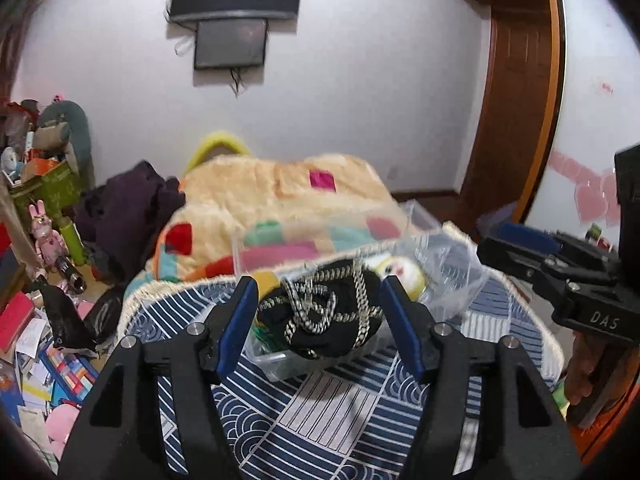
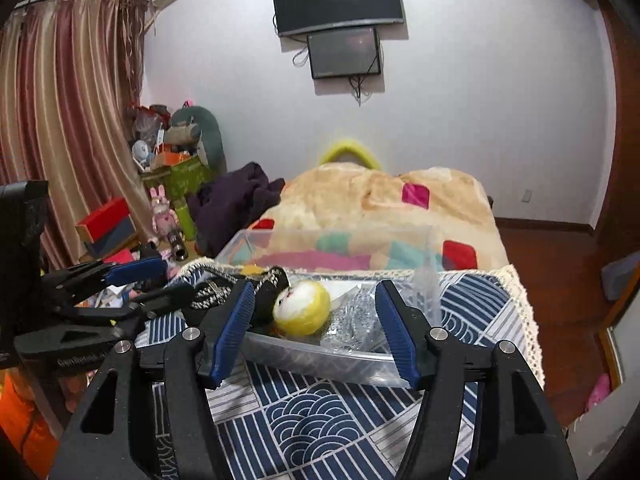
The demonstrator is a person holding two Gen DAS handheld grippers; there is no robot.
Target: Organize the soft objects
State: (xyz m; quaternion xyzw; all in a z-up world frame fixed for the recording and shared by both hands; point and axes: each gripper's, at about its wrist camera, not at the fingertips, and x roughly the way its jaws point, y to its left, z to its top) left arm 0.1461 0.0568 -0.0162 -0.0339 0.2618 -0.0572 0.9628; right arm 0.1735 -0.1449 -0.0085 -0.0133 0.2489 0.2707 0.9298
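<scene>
Both sets of blue-padded jaws stand spread wide, gripping nothing. At 12 o'clock of the left gripper a clear plastic bin sits on a navy-and-white patterned tablecloth. Inside the bin, a black knit item with silver chain trim lies beside a round yellow-and-white plush toy and crinkled clear plastic bags. From the right gripper, the plush sits at 12 o'clock. Behind the bin lies a cream fleece blanket with coloured patches.

Both grippers look the same: left gripper and right gripper are matte black plastic, ribbed blue pads, silver screws; the right one says "DAS".
</scene>
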